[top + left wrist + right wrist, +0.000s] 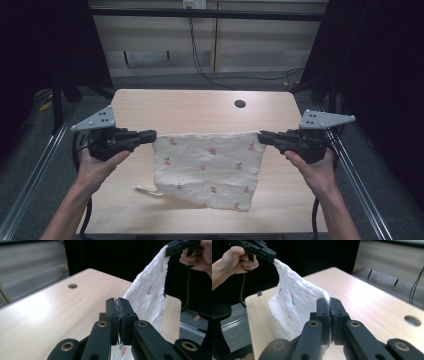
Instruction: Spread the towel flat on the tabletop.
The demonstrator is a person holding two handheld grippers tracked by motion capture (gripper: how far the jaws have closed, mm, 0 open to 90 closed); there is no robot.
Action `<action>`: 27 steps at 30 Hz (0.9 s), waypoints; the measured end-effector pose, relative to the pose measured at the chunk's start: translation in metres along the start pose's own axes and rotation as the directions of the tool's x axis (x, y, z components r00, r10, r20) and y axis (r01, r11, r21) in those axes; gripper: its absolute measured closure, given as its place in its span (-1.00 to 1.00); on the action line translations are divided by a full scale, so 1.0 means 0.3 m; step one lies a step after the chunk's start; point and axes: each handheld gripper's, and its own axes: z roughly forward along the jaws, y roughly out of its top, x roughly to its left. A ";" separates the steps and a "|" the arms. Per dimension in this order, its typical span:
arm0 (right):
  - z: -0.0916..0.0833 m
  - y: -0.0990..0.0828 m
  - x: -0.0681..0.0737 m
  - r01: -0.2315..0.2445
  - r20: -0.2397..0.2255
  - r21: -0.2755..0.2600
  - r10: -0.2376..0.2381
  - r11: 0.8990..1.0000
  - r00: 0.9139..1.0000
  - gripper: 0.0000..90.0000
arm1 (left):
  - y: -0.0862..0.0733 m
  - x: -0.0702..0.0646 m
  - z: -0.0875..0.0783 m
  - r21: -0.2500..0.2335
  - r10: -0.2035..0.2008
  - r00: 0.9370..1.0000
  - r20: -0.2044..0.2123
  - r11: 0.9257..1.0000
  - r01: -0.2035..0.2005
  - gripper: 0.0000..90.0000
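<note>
— Surface and room?
— Pale wood-grain desk point(150, 105) with a round cable hole point(240, 104) near the far edge; grey floor around it, dark curtains to both sides, a light panelled wall behind with black cables point(200, 60) hanging down.

— And the cloth?
— White cloth point(207, 167) printed with small red fruit, stretched out in the middle of the desk. Top edge taut, long axis running left to right between the two tools; lower part draped onto the wood, a loose string point(147, 190) trailing at its lower left corner.

— Hands and tools?
— Forearms in from the near edge, hands level, pointed inward at each other. Left tool point(152, 136) clamped tight on the upper left corner, right tool point(261, 136) pinched on the upper right corner — fabric sandwiched between closed jaws in both gripper views.
</note>
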 end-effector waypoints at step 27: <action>0.309 -0.253 -0.311 -0.176 0.083 0.146 0.165 0.974 0.983 0.92 | -0.225 0.242 0.257 0.119 -0.218 0.973 -0.076 0.967 0.226 0.94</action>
